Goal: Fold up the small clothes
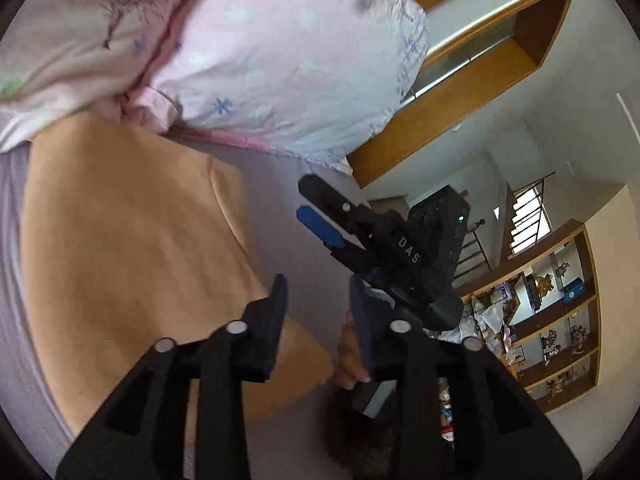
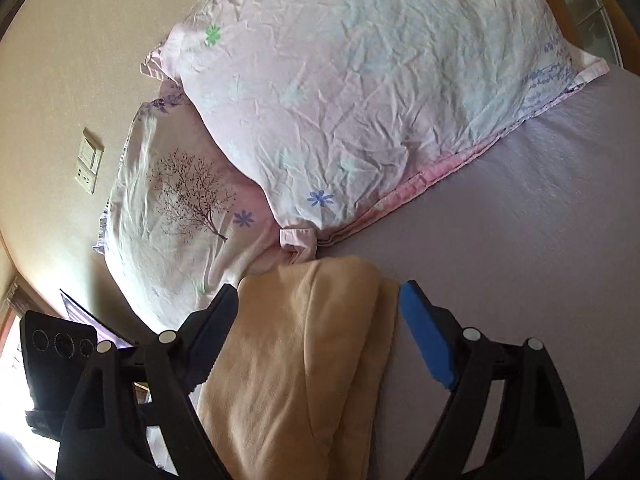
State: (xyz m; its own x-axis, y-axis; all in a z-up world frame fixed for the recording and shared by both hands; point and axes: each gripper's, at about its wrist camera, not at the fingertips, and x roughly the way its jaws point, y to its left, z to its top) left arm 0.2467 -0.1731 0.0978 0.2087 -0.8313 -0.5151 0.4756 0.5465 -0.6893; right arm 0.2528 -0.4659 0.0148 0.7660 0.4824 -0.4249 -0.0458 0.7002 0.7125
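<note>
A peach-coloured folded cloth [image 1: 132,248] lies flat on the lilac bed sheet [image 1: 288,200]. My left gripper [image 1: 318,292] is open and empty, held above the cloth's right edge. The right gripper shows in the left wrist view [image 1: 308,200] to the right of the cloth, with its blue pad [image 1: 320,226] visible. In the right wrist view the same cloth [image 2: 296,352] lies folded between my right gripper's [image 2: 316,296] wide-open fingers, one finger on each side. The cloth is not gripped.
Two pink flowered pillows [image 2: 352,92] lie at the head of the bed, just beyond the cloth. A wooden headboard frame [image 1: 480,76] and wooden shelves with ornaments [image 1: 560,328] stand to the right. A wall socket plate [image 2: 89,160] is on the beige wall.
</note>
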